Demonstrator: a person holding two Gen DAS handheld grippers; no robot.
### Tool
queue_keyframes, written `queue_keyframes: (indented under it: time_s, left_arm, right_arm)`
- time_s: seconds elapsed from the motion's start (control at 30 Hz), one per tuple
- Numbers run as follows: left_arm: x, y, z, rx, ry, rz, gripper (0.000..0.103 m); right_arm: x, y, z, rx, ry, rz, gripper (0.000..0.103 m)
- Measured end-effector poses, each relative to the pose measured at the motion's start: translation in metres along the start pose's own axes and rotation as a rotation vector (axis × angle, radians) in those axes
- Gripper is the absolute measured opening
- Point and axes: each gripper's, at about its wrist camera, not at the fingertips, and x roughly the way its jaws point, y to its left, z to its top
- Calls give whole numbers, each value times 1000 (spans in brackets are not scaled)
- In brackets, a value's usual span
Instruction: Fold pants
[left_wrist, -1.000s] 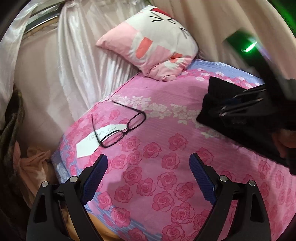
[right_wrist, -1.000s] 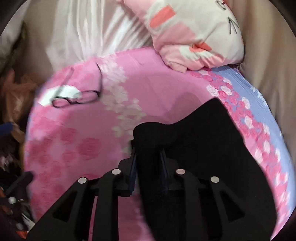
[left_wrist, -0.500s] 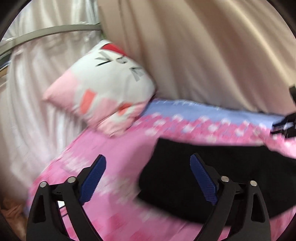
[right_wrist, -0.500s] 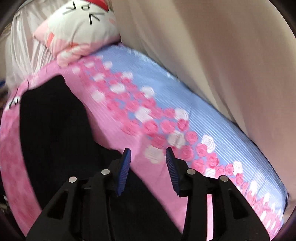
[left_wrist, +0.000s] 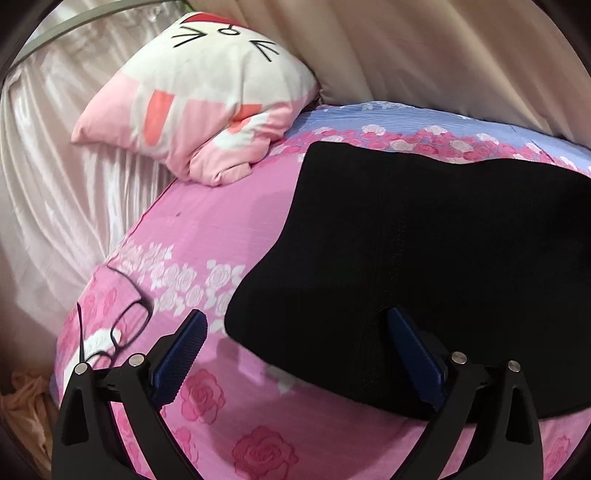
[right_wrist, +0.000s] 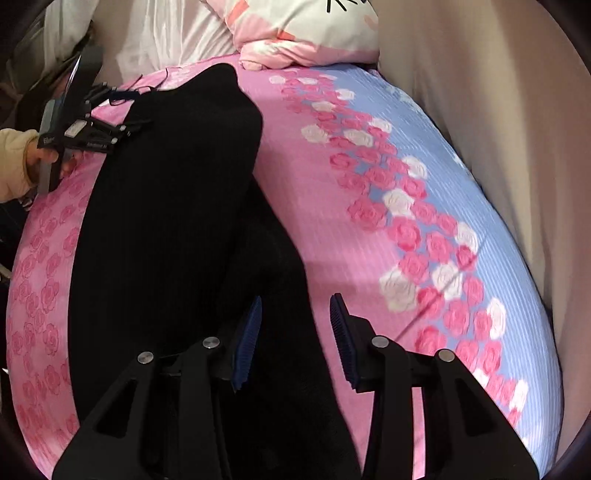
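Observation:
Black pants (left_wrist: 424, 251) lie spread on the pink rose-print bed (left_wrist: 207, 236); they also show in the right wrist view (right_wrist: 166, 221), running from near to far. My left gripper (left_wrist: 295, 332) is open wide just above the pants' near edge, its right pad over the cloth, holding nothing. My right gripper (right_wrist: 295, 325) is open, its jaws straddling the pants' right edge, with no cloth pinched. The left gripper also shows from outside in the right wrist view (right_wrist: 122, 127), at the pants' far left edge.
A cat-face pillow (left_wrist: 207, 96) sits at the head of the bed. Black glasses (left_wrist: 122, 328) on a white paper lie near the bed's left edge. Beige curtains (left_wrist: 443, 55) hang behind and at the right. The bed drops off at the left.
My right gripper let go of the pants and opened; the pants now lie flat. My left gripper swung from the glasses to the pants' edge. Both stayed near the cloth.

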Motion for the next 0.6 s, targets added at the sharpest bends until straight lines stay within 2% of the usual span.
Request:
queue_keyframes:
  time_s: [0.1,0.27,0.33,0.43,0.47,0.5,0.6]
  left_arm:
    - [1,0,1,-10,7,8,98]
    - [-1,0,1,-9,2,11,98]
    - [-2,0,2,-14,2,8,98]
    - [-2,1,1,-19,1,4,98]
    - [-2,1,1,-20,2,2,98]
    - [-1,1,1,-22,4,0,98]
    - [-1,2,1,-25,4,-5,98]
  right_arm:
    - [-2,-8,11,-39,-2,43,39]
    - [-10,-3,5,-156,37,126,38]
    - [4,0,14,-188,13,106,39]
    - [21,0,27,-177,-47,156,38]
    - [28,-4,29,-165,-71,182,37]
    - [32,-17,27,-97,-99,185,37]
    - [28,-66,2,155,-157,91,38]
